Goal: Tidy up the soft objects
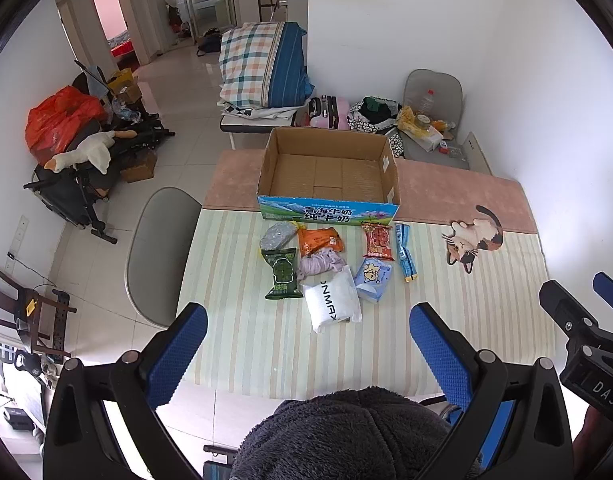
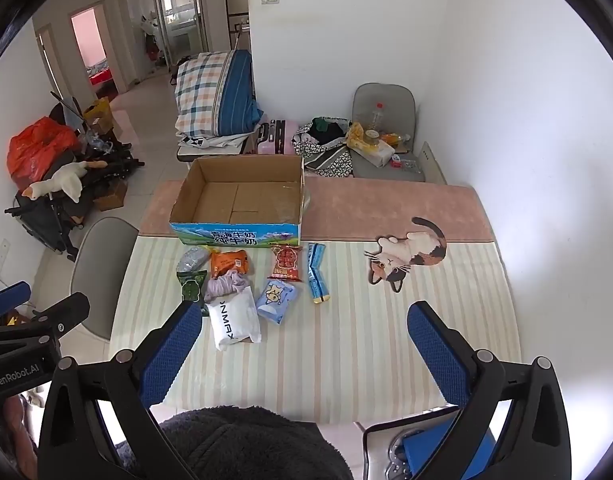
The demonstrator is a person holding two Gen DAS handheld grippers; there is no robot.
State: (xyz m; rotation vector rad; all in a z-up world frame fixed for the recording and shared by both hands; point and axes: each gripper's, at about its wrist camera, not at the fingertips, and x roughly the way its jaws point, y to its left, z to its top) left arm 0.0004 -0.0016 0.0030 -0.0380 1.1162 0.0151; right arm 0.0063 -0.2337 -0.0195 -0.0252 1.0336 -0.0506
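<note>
An open empty cardboard box (image 1: 330, 172) (image 2: 242, 196) stands at the table's far side. In front of it lie several soft packs: a green pack (image 1: 281, 274), a grey pouch (image 1: 277, 235), an orange pack (image 1: 320, 240), a lilac cloth (image 1: 320, 263), a white bag (image 1: 333, 300) (image 2: 233, 318), a light blue tissue pack (image 1: 373, 280) (image 2: 275, 300), a red pack (image 1: 377, 241) (image 2: 287, 263) and a blue strip pack (image 1: 405, 251) (image 2: 317, 278). My left gripper (image 1: 308, 334) and right gripper (image 2: 304, 332) are both open and empty, held above the table's near edge.
The table has a striped cloth (image 1: 266, 340) with a cat-shaped mat (image 1: 472, 240) at the right. A grey chair (image 1: 158, 252) stands at the table's left. A dark fleece sleeve (image 1: 346, 436) is below the grippers. Clutter lies on the floor beyond.
</note>
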